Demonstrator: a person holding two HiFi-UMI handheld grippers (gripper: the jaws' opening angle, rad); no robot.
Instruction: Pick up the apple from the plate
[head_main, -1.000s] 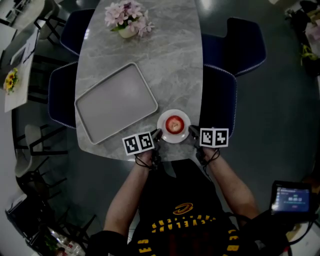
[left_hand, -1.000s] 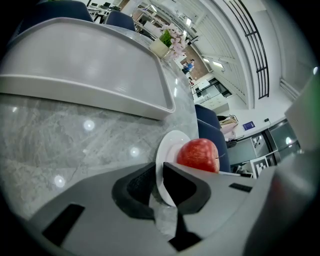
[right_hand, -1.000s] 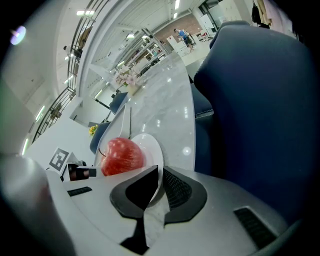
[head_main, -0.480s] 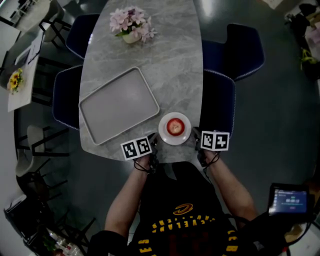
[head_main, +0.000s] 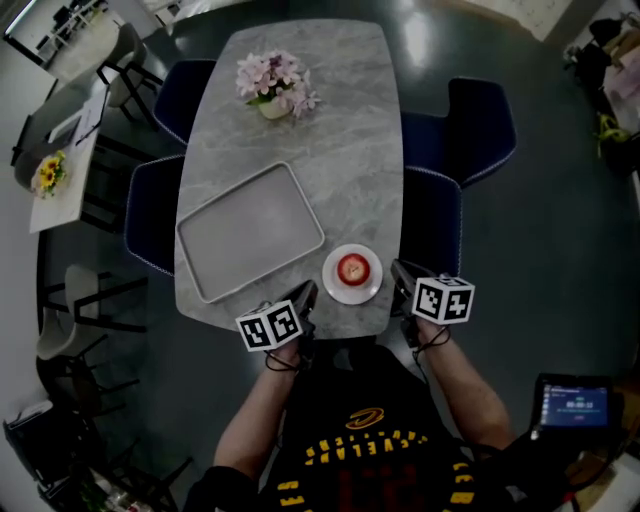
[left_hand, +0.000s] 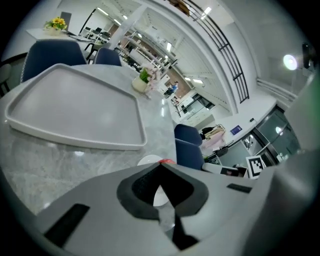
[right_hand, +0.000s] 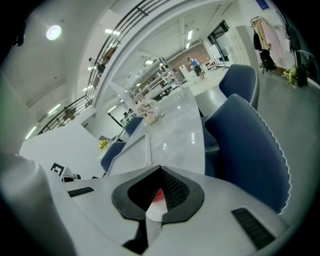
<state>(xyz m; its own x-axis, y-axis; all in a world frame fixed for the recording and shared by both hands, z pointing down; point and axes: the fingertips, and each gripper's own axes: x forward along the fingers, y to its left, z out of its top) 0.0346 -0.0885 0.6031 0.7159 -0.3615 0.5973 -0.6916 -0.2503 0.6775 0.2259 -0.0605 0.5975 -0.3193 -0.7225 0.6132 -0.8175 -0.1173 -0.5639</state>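
**A:** Head view first: where is the apple (head_main: 352, 268) sitting?

**B:** It is sitting in the middle of the small white plate (head_main: 333, 288). The plate is lying near the front edge of the marble table (head_main: 345, 150), just beside a corner of the grey tray (head_main: 250, 230).

**A:** And the tools?

**B:** They are flanking the plate. The left gripper (head_main: 307, 293) is hovering near the rim on its left, and the right gripper (head_main: 398, 269) is doing the same on its right. I am judging that they are sitting either side so that either one could go in.

**A:** Are the jaws gripping anything?

**B:** No. In the left gripper view the jaws are pressing tip to tip with nothing between them. The right gripper view is showing the same, with a sliver of red apple peeking through the opening behind the tips.

**A:** So what is the pick calling for?

**B:** Probably one gripper is going to need its jaws spread wide first, since a round apple is likely to roll away from closed tips.
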